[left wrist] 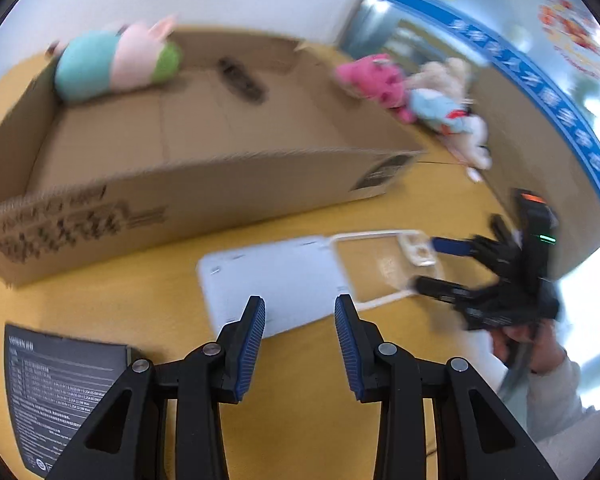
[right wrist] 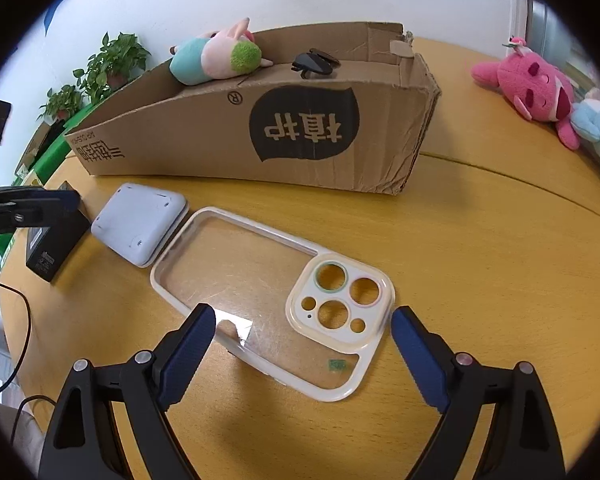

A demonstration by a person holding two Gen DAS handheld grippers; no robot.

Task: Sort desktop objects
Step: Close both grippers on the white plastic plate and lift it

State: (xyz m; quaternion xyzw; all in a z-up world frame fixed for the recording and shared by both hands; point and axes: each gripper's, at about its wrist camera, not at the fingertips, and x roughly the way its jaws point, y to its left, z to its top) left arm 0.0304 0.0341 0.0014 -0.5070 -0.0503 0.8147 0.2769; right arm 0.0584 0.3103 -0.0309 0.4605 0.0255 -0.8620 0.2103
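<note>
A: Hovering low, right gripper point(right wrist: 300, 344) spread wide, straddling the clear phone case point(right wrist: 268, 300) flat on the yellow table point(right wrist: 480, 280).
B: Left gripper point(left wrist: 300, 320)?
A: Parted, empty (blurry), above the pale blue device point(left wrist: 276, 276).

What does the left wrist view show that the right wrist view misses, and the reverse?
Only the left wrist view: the box's bare inner floor, and the right gripper with jaws open astride the phone case's camera end.

Only the right wrist view: potted plants and the case's lens cutouts.

Both: cardboard box, pastel plush, clear phone case, pale blue device, pink plush, black booklet.
</note>
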